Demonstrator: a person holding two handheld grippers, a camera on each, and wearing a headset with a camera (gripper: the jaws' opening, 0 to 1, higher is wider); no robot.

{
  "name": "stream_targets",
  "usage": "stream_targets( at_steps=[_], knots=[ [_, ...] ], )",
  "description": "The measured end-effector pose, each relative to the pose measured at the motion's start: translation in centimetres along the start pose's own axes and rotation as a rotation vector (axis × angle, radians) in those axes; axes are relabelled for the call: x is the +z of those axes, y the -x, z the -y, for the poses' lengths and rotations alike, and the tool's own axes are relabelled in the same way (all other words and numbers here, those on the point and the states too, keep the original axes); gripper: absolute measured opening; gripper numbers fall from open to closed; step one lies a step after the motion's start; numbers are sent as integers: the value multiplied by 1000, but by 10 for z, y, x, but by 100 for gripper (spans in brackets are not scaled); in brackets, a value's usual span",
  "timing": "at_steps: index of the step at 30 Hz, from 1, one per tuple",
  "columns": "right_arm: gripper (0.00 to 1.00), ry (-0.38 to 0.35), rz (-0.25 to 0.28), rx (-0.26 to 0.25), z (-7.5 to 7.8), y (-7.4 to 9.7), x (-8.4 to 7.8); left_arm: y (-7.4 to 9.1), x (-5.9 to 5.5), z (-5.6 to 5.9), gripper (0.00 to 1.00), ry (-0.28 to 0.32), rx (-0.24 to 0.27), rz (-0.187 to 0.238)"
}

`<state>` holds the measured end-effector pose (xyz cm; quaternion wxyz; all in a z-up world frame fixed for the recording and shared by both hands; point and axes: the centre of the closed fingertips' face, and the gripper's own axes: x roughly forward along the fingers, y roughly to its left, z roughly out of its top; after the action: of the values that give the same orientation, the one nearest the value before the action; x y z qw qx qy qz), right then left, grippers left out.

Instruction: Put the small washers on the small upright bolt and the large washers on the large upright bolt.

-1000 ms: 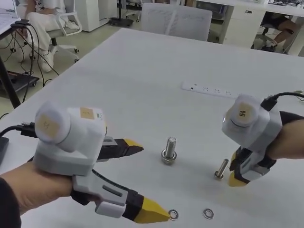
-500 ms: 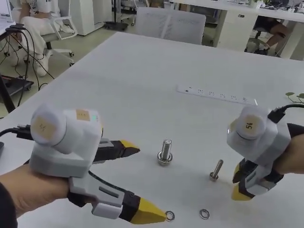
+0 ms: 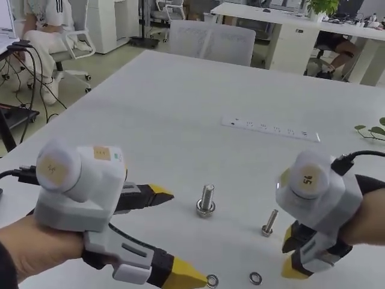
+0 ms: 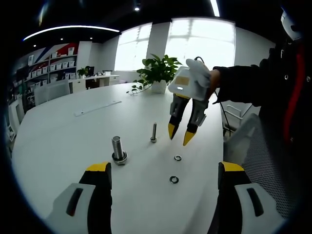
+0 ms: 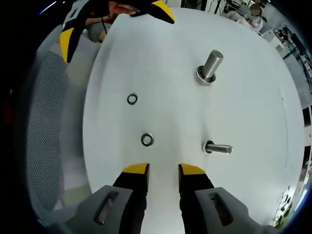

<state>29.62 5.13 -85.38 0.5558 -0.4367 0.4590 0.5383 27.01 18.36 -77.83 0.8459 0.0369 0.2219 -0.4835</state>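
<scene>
The large bolt (image 3: 205, 201) stands upright mid-table, with a wider ring at its base. To its right stands the small bolt (image 3: 268, 223), upright and thinner. Two small washers (image 3: 212, 280) (image 3: 255, 278) lie flat near the table's front edge. My left gripper (image 3: 189, 238) is open wide, and its lower jaw tip is close beside the left washer. My right gripper (image 3: 289, 270) hovers to the right of the washers, jaws narrowly open with nothing between them. In the right gripper view one washer (image 5: 147, 139) lies just ahead of the right gripper (image 5: 163, 169).
A white power strip (image 3: 271, 129) lies further back on the white table (image 3: 180, 108). A grey chair (image 3: 210, 42) stands at the far edge. People sit at other desks behind. A potted plant (image 4: 156, 73) sits at the table's end.
My right gripper has drawn back from beside the small bolt toward the front edge. The left gripper has hardly moved. The head camera has tilted up a little.
</scene>
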Motion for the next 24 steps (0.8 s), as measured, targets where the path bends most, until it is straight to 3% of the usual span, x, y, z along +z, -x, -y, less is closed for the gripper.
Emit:
stream_targets(
  at_steps=[13, 24],
  knots=[
    [25, 87, 20, 15, -22, -2, 36, 5, 1, 2, 90, -5, 7, 9],
    [25, 175, 32, 37, -40, -13, 72, 11, 2, 3, 90, -11, 18, 19]
  ],
)
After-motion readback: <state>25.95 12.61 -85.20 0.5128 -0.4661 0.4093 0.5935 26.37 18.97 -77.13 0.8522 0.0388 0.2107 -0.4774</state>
